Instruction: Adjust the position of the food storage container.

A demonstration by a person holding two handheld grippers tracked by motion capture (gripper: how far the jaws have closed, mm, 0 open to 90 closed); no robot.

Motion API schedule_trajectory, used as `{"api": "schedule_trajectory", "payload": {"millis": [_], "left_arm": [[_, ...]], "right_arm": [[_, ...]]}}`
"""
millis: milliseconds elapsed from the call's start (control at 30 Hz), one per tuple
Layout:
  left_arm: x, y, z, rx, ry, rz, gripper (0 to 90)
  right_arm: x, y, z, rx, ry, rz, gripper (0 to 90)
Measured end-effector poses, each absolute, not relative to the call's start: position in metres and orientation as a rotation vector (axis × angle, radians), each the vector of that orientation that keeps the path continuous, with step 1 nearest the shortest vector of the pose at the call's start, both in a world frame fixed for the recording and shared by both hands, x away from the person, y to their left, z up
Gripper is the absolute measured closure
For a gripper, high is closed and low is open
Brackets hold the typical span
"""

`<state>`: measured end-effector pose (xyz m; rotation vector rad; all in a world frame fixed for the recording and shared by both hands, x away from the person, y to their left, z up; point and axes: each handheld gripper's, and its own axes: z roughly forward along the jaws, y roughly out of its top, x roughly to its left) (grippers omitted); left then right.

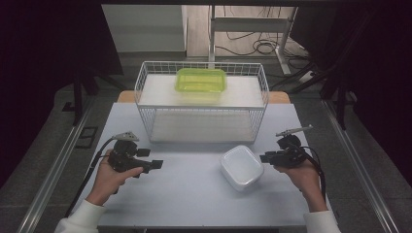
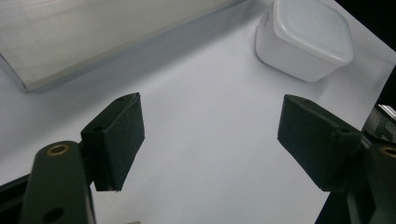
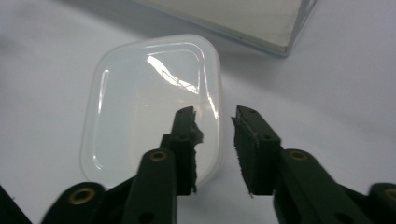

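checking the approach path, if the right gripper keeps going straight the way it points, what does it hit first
Most likely the white lidded container: the right gripper has its fingers straddling its near edge. Depth is unclear, so contact cannot be confirmed.

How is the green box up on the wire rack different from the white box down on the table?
The green box is see-through lime and long; the white box is milky and squarer. The green box sits on the wire rack's top shelf, far from both grippers; the white box lies on the table beside the right gripper. Both look like lidded plastic tubs with rounded corners.
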<state>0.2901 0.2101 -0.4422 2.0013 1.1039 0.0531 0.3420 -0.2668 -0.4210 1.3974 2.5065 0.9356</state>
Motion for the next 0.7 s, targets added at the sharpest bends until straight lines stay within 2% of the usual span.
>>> {"api": "schedule_trajectory", "payload": {"millis": [33, 100, 300, 700], "left_arm": [[0.29, 0.211, -0.444, 2.001, 1.114, 0.049, 22.1], [0.29, 0.212, -0.445, 2.01, 1.115, 0.049, 22.1], [0.292, 0.214, -0.449, 2.006, 1.133, 0.03, 22.2], [0.294, 0.212, -0.454, 2.023, 1.154, 0.012, 22.3]], "right_arm": [[0.343, -0.266, -0.424, 1.395, 2.513, 0.909, 73.8], [0.343, -0.266, -0.425, 1.394, 2.518, 0.905, 75.6], [0.348, -0.268, -0.431, 1.409, 2.51, 0.855, 88.1], [0.36, -0.262, -0.445, 1.381, 2.508, 0.78, 88.8]]}}
